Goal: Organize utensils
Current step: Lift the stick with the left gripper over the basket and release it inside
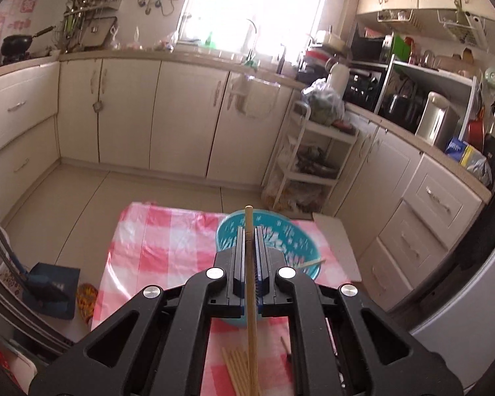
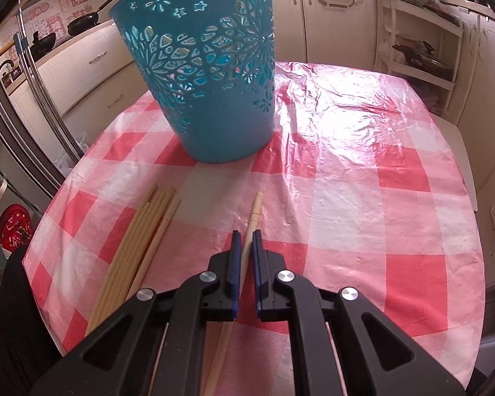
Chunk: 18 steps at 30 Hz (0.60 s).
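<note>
In the left wrist view my left gripper (image 1: 249, 231) is shut on a single wooden chopstick (image 1: 249, 217) and held high above the table. The chopstick's tip pokes out past the fingertips, over the teal cut-out basket (image 1: 280, 244). Another stick (image 1: 310, 264) leans inside the basket. In the right wrist view my right gripper (image 2: 247, 235) is low over the table, shut on a pale chopstick (image 2: 255, 208) that lies pointing toward the basket (image 2: 214, 92). A bundle of several chopsticks (image 2: 142, 231) lies to its left, and the same bundle (image 1: 237, 369) shows below the left gripper.
A red-and-white checked plastic cloth (image 2: 363, 181) covers the small table. Cream kitchen cabinets (image 1: 128, 112) surround it, with a white shelf rack (image 1: 313, 151) at the far right. A steel fridge door (image 2: 33, 99) stands left of the table. A dark clothed limb (image 2: 16, 297) is at the table's near left edge.
</note>
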Each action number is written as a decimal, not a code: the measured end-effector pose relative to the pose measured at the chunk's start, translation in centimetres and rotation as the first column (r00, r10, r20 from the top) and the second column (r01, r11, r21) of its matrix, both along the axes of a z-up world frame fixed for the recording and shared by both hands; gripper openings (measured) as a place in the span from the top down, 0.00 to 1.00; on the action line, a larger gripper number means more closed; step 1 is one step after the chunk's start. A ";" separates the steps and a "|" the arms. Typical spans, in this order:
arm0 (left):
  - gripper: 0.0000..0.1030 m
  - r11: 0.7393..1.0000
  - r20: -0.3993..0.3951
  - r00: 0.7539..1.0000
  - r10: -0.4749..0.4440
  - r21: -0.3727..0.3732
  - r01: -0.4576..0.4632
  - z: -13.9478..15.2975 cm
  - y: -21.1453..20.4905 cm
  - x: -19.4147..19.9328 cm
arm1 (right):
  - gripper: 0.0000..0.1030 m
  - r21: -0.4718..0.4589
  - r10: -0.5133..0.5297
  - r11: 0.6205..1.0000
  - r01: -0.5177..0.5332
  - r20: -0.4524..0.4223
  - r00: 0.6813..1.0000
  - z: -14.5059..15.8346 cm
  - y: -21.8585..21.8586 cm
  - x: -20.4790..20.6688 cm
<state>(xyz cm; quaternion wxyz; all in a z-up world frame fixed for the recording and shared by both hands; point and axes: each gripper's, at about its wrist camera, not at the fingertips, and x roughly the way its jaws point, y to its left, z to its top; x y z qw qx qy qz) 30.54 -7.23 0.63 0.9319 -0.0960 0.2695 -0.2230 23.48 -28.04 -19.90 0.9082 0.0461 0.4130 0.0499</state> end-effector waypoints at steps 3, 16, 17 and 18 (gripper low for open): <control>0.96 0.998 0.056 0.998 0.039 -0.045 -0.036 2.3 -0.7 1.1 | 0.93 0.006 -0.001 1.000 0.001 0.001 1.000 0.0 -0.1 0.0; 0.96 0.968 0.111 0.967 0.230 -0.124 -0.216 1.3 -4.3 9.0 | 0.93 0.001 0.004 1.000 -0.004 0.004 1.000 0.0 -0.1 0.0; 0.96 0.965 0.100 0.965 0.241 -0.129 -0.228 0.6 -4.6 9.6 | 0.93 -0.002 0.005 1.000 -0.005 0.004 1.000 0.0 0.0 0.1; 0.96 0.963 0.091 0.965 0.248 -0.132 -0.235 0.0 -4.8 10.0 | 0.93 -0.004 0.007 1.000 -0.007 0.004 1.000 0.0 0.1 0.1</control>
